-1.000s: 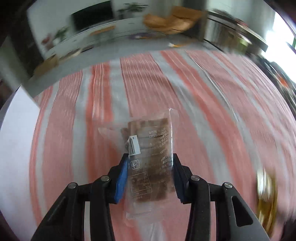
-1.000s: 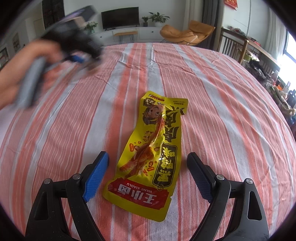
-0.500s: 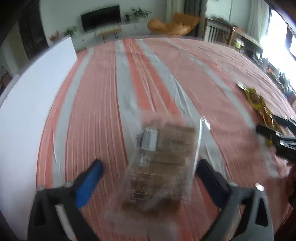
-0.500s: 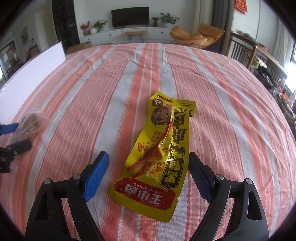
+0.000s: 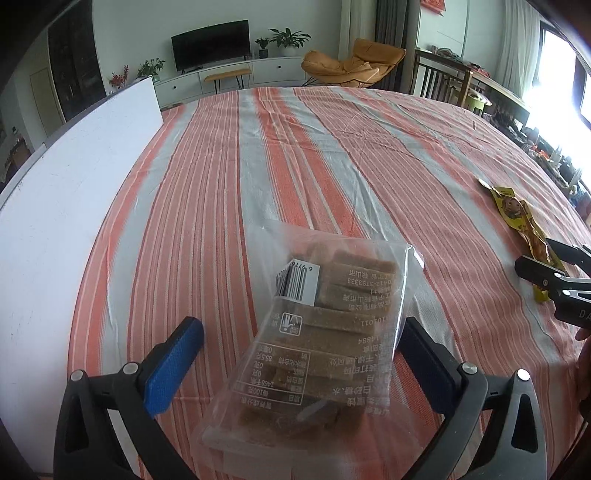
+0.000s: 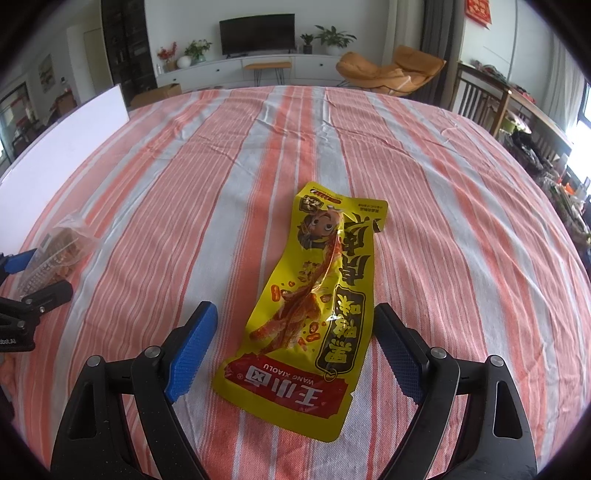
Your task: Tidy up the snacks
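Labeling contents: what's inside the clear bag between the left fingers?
The clear bag holds stacked brown bars, seen through the film. A barcode sticker and printed text hide parts; their count is unclear.

A white board [image 5: 74, 177] stands along the striped tablecloth's [image 6: 258, 155] left edge; beyond its far edge, a television [image 6: 257, 34] and an orange lounge chair [image 6: 391, 70].

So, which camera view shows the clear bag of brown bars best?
The left wrist view: the clear bag of brown bars lies large between the open left gripper, with barcode and print readable. The right wrist view shows it only small at the left edge, partly hidden by that gripper.
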A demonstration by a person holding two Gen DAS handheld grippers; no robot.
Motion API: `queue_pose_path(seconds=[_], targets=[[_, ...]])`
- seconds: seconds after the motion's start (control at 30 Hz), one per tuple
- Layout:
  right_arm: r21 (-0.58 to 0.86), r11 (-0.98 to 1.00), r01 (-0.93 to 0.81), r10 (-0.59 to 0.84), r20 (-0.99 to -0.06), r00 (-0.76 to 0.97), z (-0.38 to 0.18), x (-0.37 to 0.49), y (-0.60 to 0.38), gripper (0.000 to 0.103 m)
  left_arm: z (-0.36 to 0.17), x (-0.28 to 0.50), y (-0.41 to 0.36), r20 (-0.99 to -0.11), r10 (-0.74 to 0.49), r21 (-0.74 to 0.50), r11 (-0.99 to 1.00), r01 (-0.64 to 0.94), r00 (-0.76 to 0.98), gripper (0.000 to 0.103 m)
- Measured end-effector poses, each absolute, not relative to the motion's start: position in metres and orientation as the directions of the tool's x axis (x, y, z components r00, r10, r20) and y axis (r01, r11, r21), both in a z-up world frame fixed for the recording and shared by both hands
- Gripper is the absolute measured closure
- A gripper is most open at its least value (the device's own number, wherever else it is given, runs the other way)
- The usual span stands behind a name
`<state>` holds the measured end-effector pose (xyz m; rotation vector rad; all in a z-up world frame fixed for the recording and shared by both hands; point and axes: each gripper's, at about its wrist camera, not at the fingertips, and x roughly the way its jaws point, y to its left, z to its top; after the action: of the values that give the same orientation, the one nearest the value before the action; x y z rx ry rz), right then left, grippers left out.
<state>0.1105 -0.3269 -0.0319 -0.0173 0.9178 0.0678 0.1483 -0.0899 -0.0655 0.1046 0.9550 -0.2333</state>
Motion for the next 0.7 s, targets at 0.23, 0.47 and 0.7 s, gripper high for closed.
queue_pose_path(seconds=[0.23, 0.47, 0.7], targets=[[0.014, 0.998, -0.066, 0.051, -0.794, 0.605, -0.032, 0.1107, -0.3267, 0.015, -0.0652, 0.1489, -0.0896, -0.818, -0.151, -0.015, 0.97, 0.243, 0.554, 0.0], [0.015, 0.998, -0.066, 0.051, -0.795, 0.605, -0.032, 0.1108, -0.3267, 0.015, -0.0647, 0.1491, -0.0893, -0.818, -0.152, -0.015, 0.97, 0.243, 0.554, 0.0], [0.014, 0.998, -0.065, 0.051, -0.795, 0.605, -0.0317, 0.1105, -0.3276, 0.015, -0.0655, 0.1483, -0.0896, -0.818, -0.152, -0.015, 0.97, 0.243, 0.554, 0.0]])
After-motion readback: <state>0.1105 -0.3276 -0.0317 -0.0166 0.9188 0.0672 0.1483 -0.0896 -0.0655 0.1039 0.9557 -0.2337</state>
